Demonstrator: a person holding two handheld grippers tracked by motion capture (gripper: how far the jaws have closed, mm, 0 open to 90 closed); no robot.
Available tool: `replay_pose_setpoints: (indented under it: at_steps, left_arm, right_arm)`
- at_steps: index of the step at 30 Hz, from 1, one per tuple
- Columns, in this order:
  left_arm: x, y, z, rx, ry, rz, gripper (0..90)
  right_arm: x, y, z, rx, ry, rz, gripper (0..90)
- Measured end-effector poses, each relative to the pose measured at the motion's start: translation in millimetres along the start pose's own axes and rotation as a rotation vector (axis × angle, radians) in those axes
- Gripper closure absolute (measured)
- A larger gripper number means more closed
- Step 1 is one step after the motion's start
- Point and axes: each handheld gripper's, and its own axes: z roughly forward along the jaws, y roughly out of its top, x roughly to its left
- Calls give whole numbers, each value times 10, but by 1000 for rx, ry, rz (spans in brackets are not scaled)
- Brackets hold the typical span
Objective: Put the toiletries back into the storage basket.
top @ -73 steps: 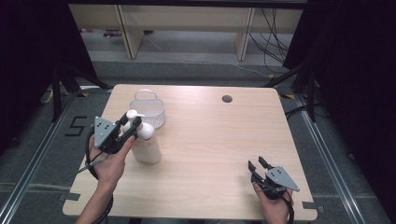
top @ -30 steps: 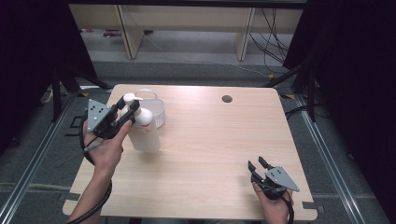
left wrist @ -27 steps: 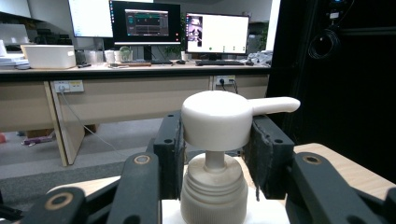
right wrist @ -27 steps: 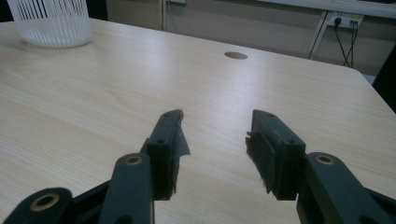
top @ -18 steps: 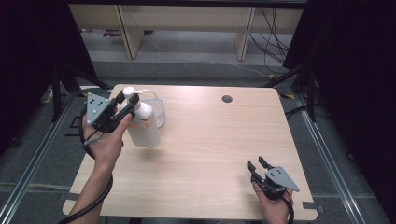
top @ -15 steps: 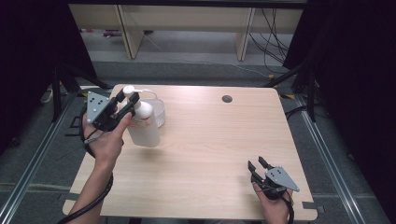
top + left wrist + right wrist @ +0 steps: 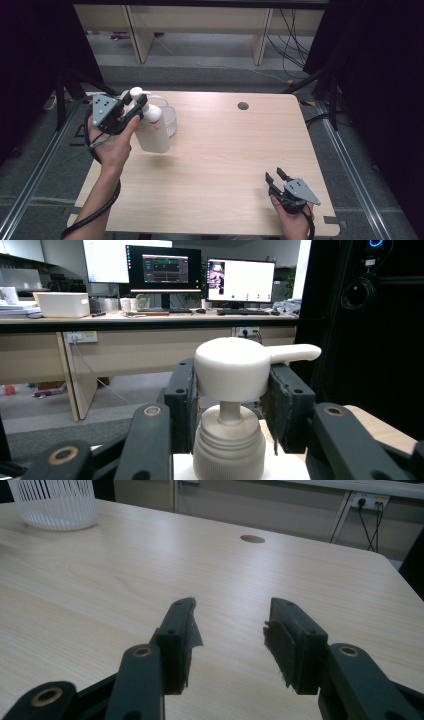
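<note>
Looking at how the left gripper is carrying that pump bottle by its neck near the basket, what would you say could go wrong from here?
1. The left gripper clamps the pump bottle only at its pump head, so the heavy tilted body might swing or slip out.
2. The bottle hangs close to the white basket; a low pass could knock it.
3. The right gripper rests open far across the table, too distant to steady anything.

One pump bottle [image 7: 151, 131] on the table [image 7: 225, 165], one clear ribbed cup [image 7: 170, 120] right behind it, and that's the lot for loose items. Two grippers: left [image 7: 131, 107], right [image 7: 276, 176]. One round hole [image 7: 243, 106] in the tabletop. Three lit monitors [image 7: 163, 265] across the room.
</note>
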Motion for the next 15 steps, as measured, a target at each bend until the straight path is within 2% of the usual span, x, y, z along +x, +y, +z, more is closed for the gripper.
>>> replay_pose_setpoints:
  at_steps: [12, 15]
  left_arm:
    - [16, 63, 67, -3, 5, 1, 594]
    - [13, 76, 81, -1, 4, 6, 594]
  right_arm:
    - [3, -1, 1, -2, -2, 4, 540]
    - [-17, 2, 10, -15, -8, -28, 540]
